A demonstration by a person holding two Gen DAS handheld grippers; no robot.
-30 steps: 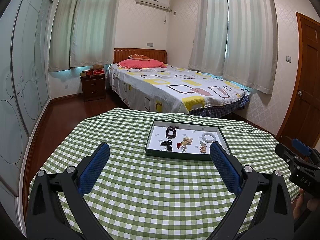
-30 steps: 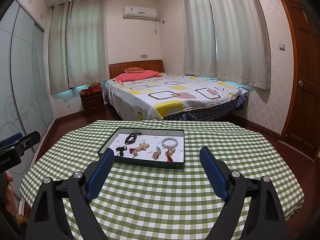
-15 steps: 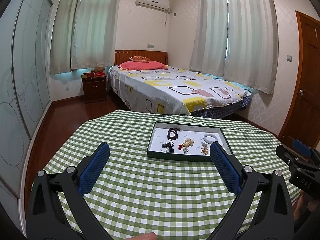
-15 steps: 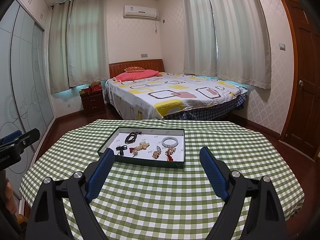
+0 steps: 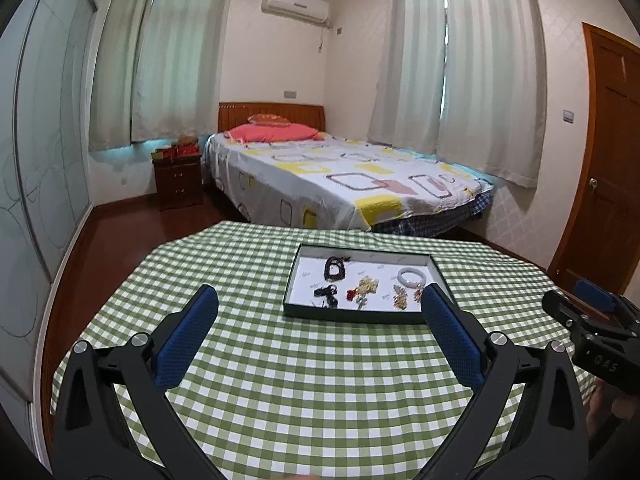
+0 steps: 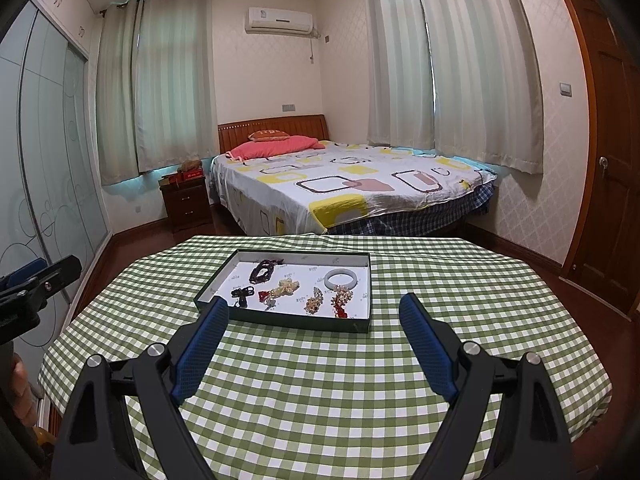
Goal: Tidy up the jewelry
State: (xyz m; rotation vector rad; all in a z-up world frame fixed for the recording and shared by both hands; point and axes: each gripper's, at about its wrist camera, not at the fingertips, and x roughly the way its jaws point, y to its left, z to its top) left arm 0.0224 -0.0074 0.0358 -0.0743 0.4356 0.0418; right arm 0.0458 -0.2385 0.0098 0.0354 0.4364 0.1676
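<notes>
A dark green tray (image 5: 356,315) with a white floor lies on the green checked table (image 5: 300,380); it also shows in the right wrist view (image 6: 280,322). In it lie a white bangle (image 5: 410,277) (image 6: 340,279), a dark bead bracelet (image 5: 335,269) (image 6: 261,272), a black piece (image 5: 327,294) (image 6: 241,294), and gold and red brooches (image 5: 364,289) (image 6: 282,290). My left gripper (image 5: 320,302) is open and empty, above the table short of the tray. My right gripper (image 6: 314,310) is open and empty, short of the tray's near edge.
The table's edges drop to a wooden floor on all sides. A bed (image 6: 340,184) and a nightstand (image 6: 188,204) stand beyond it. A wooden door (image 6: 612,160) is at the right, glass wardrobe doors (image 6: 40,160) at the left.
The left wrist view has tilted up and pulled back a little, so the tray sits lower and farther. The right gripper has barely moved. Both stay open.
</notes>
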